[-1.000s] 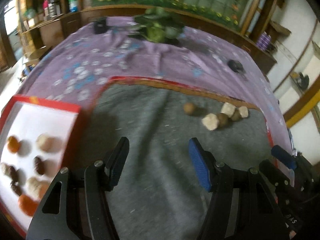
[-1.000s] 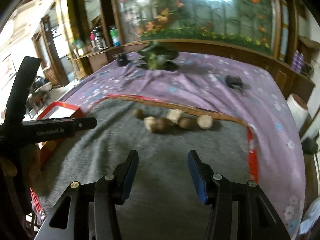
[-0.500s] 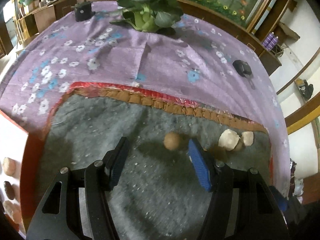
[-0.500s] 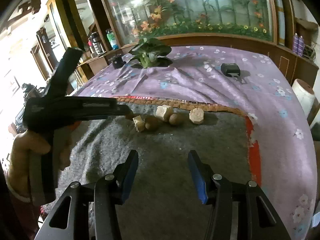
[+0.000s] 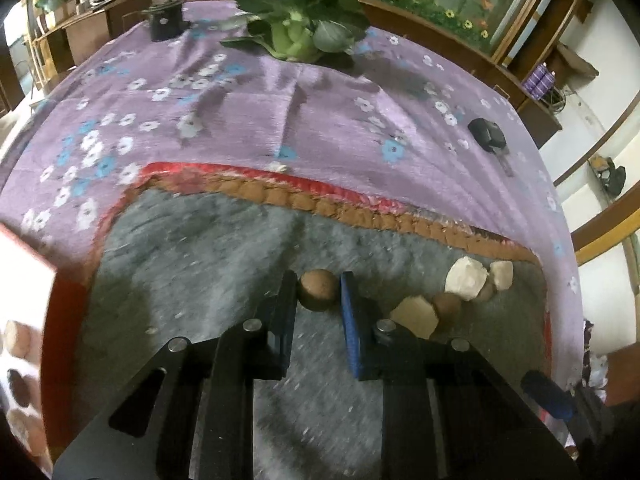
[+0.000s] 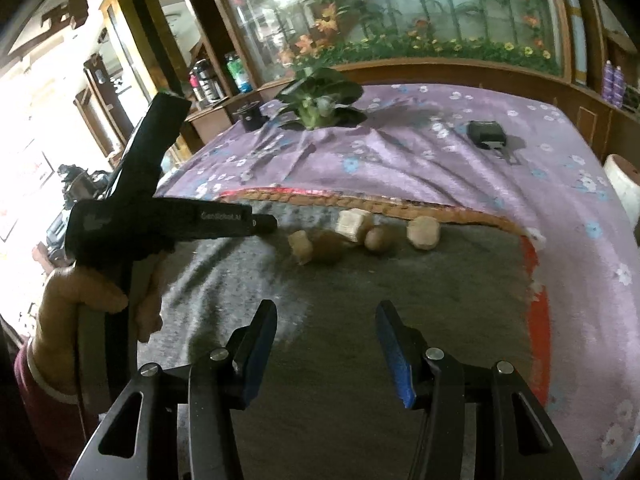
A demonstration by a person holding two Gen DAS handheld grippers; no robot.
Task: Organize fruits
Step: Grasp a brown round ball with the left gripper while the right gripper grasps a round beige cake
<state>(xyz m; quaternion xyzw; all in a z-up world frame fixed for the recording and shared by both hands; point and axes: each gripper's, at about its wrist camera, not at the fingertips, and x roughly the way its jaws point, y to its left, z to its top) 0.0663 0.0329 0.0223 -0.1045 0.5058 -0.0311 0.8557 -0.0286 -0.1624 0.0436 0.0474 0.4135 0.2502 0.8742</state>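
My left gripper [image 5: 318, 292] is shut on a round brown fruit [image 5: 318, 289] that rests on the grey mat [image 5: 200, 264]. To its right lies a cluster of pale chunks [image 5: 466, 283] and brown fruits [image 5: 447, 305]. The white tray with a red rim [image 5: 64, 320] holding several fruits is at the far left. My right gripper [image 6: 326, 332] is open and empty, held over the grey mat [image 6: 440, 280] well short of the cluster [image 6: 352, 226]. The left gripper's body [image 6: 168, 220] shows at the left of the right wrist view; its tips are hidden there.
The mat lies on a purple flowered cloth [image 5: 240, 120]. A leafy green plant [image 5: 300, 36], a black round object [image 5: 164, 24] and a black key fob [image 5: 486, 134] lie on the cloth at the back. Wooden shelves and a painted glass panel stand behind.
My left gripper moved forward to the lone brown fruit and closed on it. The tray slid out to the left of its view. My right gripper stayed open and nearly still.
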